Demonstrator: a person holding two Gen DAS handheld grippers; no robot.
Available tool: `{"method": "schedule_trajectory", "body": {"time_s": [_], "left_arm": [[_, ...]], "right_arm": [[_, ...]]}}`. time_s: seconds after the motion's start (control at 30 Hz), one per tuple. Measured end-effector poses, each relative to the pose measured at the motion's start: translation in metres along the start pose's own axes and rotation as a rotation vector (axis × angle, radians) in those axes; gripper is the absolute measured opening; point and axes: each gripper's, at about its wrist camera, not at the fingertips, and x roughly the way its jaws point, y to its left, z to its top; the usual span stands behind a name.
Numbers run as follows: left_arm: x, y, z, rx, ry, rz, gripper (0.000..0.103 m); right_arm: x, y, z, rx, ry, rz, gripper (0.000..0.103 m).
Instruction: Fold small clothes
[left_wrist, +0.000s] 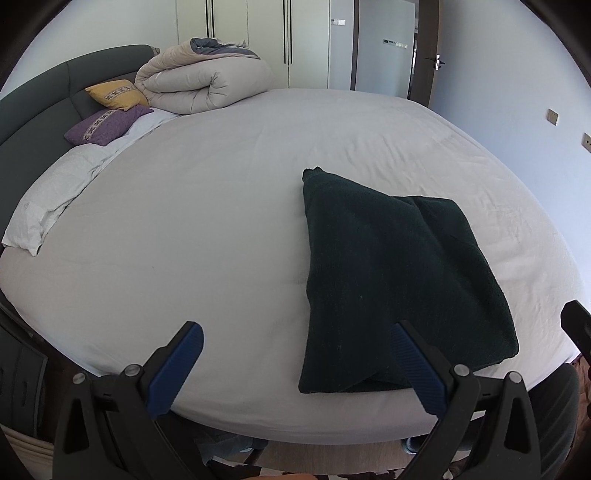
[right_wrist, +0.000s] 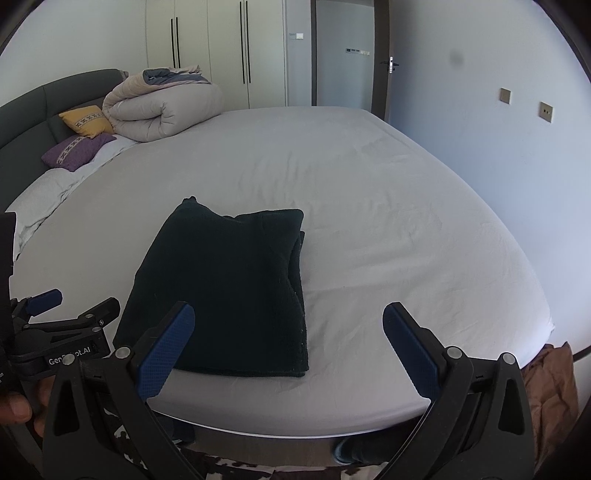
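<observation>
A dark green garment (left_wrist: 399, 280) lies folded into a rough rectangle on the white bed sheet (left_wrist: 184, 221), near the front edge. It also shows in the right wrist view (right_wrist: 229, 291). My left gripper (left_wrist: 295, 354) is open and empty, above the bed's front edge, with its right finger over the garment's near left corner. My right gripper (right_wrist: 288, 343) is open and empty, just in front of the garment's near right corner. The left gripper also shows at the left of the right wrist view (right_wrist: 62, 314).
A rolled beige duvet (left_wrist: 203, 81) sits at the far left of the bed beside a yellow cushion (left_wrist: 116, 94) and a purple cushion (left_wrist: 103, 125). A grey headboard (left_wrist: 33, 99) runs along the left. Wardrobes and a door stand behind.
</observation>
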Motion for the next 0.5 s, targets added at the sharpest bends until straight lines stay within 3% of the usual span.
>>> {"method": "schedule_trajectory", "body": {"time_s": [0.5], "left_arm": [[0.006, -0.002, -0.003, 0.008, 0.018, -0.01, 0.103]], "right_arm": [[0.018, 0.014, 0.001, 0.011, 0.019, -0.004, 0.103]]}}
